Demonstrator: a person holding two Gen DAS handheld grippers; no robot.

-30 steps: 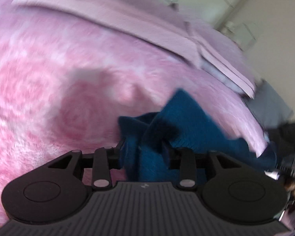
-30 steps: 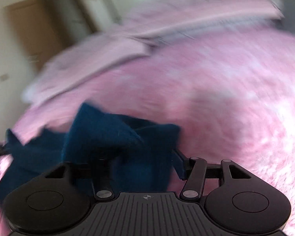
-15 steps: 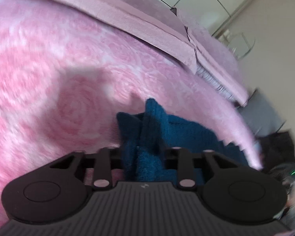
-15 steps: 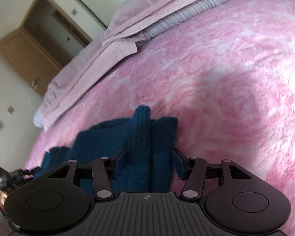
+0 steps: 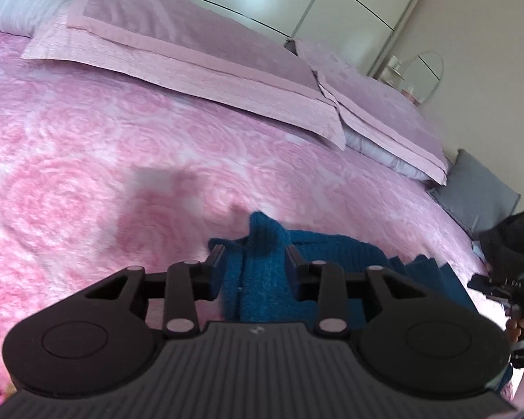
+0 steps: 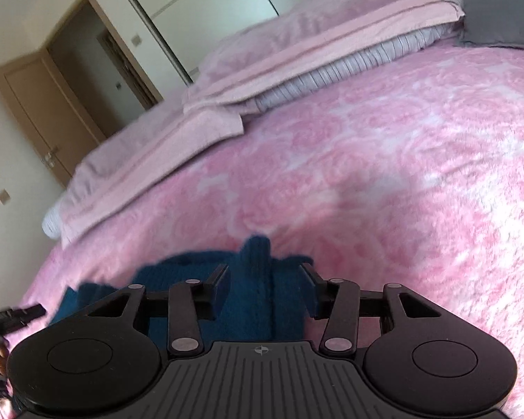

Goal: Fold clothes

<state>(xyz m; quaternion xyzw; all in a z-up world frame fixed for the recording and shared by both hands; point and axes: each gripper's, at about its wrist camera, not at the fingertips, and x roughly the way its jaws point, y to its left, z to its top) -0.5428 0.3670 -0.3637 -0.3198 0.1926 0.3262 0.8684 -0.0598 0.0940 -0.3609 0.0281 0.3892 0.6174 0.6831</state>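
Now both my tools pinch bunched folds of a blue knit garment (image 5: 262, 272), left tool (image 5: 255, 262) and right tool (image 6: 264, 274) each at one end, holding it up off the pink bedspread (image 5: 87, 160) for folding; both sets of jaws have just shifted, left widening, right narrowing.

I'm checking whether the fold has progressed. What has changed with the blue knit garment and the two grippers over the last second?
The blue knit garment, bunched and flung out before, now hangs drawn between both grippers. The left gripper has just been opening, the right gripper closing; the knit sits between both, but whether the pads press it is unclear. The pink bedspread and pillows are unchanged.
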